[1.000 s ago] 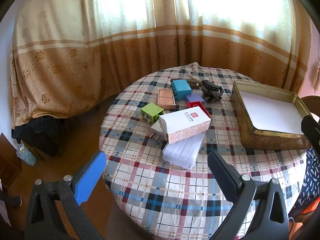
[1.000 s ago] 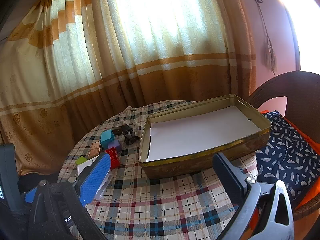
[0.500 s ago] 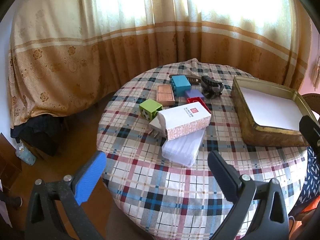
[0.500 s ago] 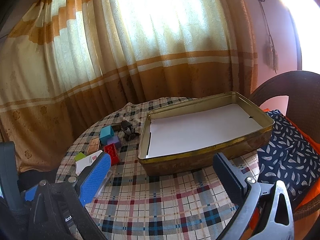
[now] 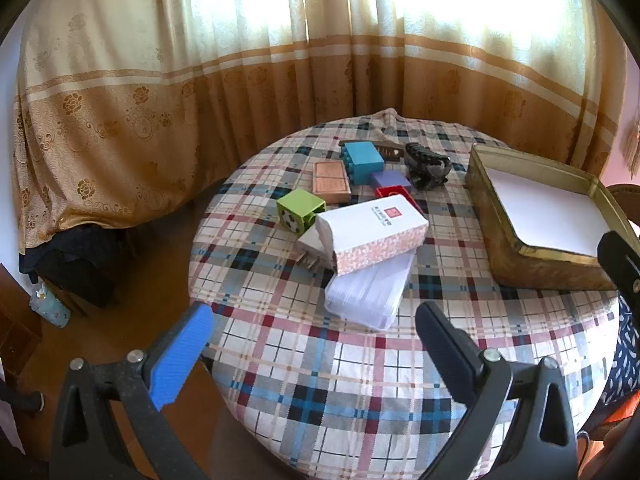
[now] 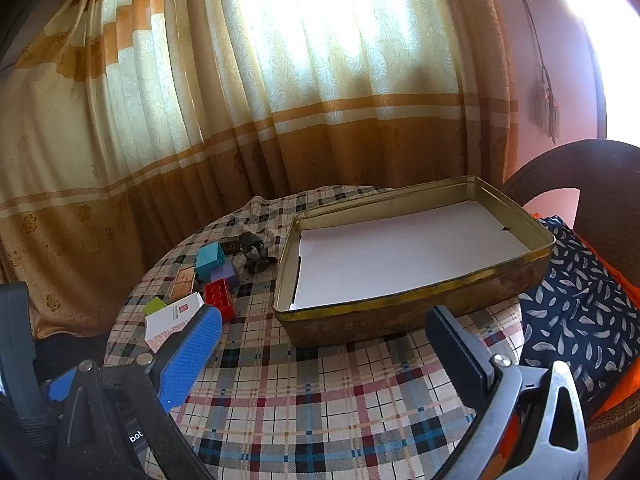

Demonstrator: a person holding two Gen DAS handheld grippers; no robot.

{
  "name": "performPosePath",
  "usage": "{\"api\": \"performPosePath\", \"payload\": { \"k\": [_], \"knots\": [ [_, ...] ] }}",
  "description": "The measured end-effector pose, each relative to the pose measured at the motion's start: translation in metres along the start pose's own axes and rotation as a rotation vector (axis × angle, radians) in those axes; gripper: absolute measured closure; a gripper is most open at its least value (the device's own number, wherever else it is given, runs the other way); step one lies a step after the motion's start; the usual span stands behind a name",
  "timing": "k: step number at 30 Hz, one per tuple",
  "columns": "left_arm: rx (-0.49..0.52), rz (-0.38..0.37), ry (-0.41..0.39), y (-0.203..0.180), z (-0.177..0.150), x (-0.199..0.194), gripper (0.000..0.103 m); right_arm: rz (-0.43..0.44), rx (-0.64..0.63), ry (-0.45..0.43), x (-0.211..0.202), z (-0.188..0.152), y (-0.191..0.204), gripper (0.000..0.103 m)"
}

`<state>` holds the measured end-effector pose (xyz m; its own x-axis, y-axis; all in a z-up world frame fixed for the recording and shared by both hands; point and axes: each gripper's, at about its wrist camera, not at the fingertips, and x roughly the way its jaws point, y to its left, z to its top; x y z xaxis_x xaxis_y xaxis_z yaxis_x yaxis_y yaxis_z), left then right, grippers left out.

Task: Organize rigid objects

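Fingers still spread, table nearer, tin unmoved

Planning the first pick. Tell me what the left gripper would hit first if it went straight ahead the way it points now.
Most likely the clear plastic case, the nearest item between the open fingers of the left gripper, with the white box lying on its far end. Depth is unclear, so it might meet the checked tablecloth first.
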<state>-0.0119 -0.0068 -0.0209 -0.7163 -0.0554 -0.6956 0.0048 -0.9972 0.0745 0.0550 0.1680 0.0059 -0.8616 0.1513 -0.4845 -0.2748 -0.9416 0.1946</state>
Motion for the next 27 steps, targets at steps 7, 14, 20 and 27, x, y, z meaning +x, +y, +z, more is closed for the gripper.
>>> {"api": "performPosePath", "payload": {
  "k": [7,14,20,27],
  "knots": [
    [0.0,0.001,0.002,0.0002,0.0005,0.0006,0.0,0.0,0.001,0.0,0.0003,0.0001,0.0001,0.0],
    [-0.002,0.001,0.002,0.0005,0.0004,0.0009,0.0,-0.001,0.003,0.003,0.0016,-0.0005,-0.0003,0.001],
    [-0.003,0.002,0.003,0.0011,0.0002,0.0013,0.0,0.0,0.002,0.005,0.0018,-0.001,-0.0011,0.0],
    [-0.004,0.003,0.006,0.0017,-0.001,0.0018,0.0,0.004,-0.004,0.007,0.0023,-0.0003,-0.0002,0.001]
  ]
}}
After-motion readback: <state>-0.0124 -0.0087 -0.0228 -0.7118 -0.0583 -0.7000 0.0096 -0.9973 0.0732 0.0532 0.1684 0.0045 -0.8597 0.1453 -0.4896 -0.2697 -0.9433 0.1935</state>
